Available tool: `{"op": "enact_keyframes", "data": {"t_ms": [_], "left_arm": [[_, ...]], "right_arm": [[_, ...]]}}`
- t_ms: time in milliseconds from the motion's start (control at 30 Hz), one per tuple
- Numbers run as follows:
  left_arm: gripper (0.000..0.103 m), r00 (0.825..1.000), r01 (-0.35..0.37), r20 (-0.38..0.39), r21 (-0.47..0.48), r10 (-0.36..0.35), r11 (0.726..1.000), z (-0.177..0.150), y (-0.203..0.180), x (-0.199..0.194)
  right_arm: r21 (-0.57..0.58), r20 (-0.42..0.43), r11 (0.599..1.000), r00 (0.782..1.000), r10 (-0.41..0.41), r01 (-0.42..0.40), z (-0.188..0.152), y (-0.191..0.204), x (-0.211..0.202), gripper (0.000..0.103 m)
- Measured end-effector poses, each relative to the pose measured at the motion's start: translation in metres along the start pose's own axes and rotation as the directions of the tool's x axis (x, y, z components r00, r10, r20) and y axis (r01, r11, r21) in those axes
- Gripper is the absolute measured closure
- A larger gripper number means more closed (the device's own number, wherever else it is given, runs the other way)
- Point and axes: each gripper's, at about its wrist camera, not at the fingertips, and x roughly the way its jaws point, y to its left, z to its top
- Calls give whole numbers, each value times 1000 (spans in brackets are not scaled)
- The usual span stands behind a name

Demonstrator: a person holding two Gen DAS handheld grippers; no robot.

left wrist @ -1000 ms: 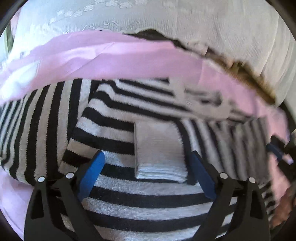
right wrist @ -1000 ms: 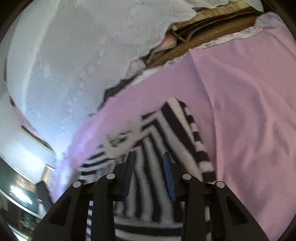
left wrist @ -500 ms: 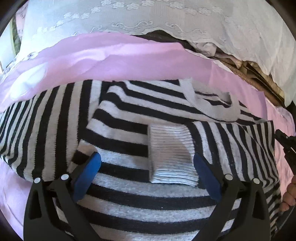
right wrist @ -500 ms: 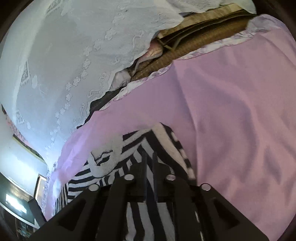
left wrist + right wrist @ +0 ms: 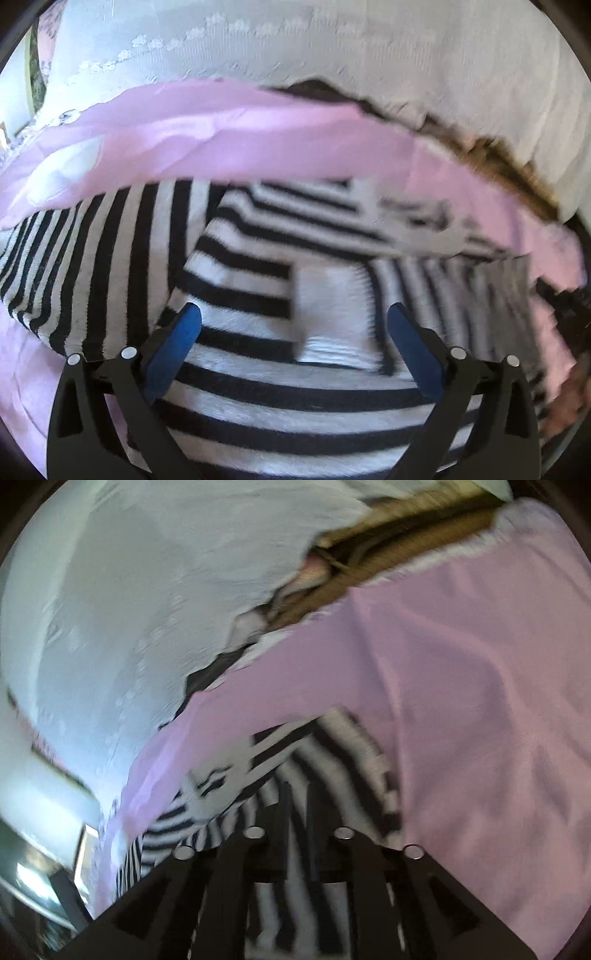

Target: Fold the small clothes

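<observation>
A black-and-white striped sweater (image 5: 236, 266) lies on a pink sheet (image 5: 221, 136), one sleeve folded across its body with the white ribbed cuff (image 5: 332, 314) on top. My left gripper (image 5: 295, 314) is open just above the sweater, its blue pads either side of the cuff. In the right wrist view the sweater (image 5: 332, 760) shows with its white collar to the left. My right gripper (image 5: 297, 797) is shut on the sweater's striped fabric at its right side.
A white lace cloth (image 5: 332, 55) hangs behind the pink sheet, with a brown woven surface (image 5: 388, 554) showing under it. Bare pink sheet (image 5: 480, 701) spreads to the right of the sweater. Both views are motion-blurred.
My right gripper has closed on the sweater's fabric; a second ago its jaws stood apart. The left gripper stays open over the cuff and has shifted slightly.
</observation>
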Motion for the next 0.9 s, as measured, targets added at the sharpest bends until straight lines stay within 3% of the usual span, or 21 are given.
{"op": "enact_keyframes", "data": {"t_ms": [33,133,267,433,633,700,767,900], "left_arm": [[5,999,38,1,8,-38,999,1,-4,-4],[5,995,93,-36,61,-91,994,-3,-17,-1],[4,986,-8,-163,129,29,992,-12,-23,38],[4,987,-28,-150,156,51,987,-12,-26,38],[4,990,-16,-136,77,27,997,-10,-11,22],[4,988,1,-153,52,7,999,-13,-2,23],[4,988,13,-152,31,-8,999,-13,4,19],[5,991,34,-127,-35,-38,999,-10,30,-1]], "right_arm": [[-10,-10,1000,1000,7,-7,-5,4,-3,76],[0,-65,1000,997,29,-29,-21,5,-3,73],[-16,-102,1000,995,-11,9,-44,-4,-4,77],[-52,-91,998,995,-34,29,-61,-8,-25,78],[-216,50,971,994,-93,101,-69,32,-54,63],[-250,26,961,993,-115,118,-70,37,-42,55],[-252,-66,959,987,-147,126,-74,30,-18,49],[-255,-70,962,991,-115,94,-74,25,-13,41]]}}
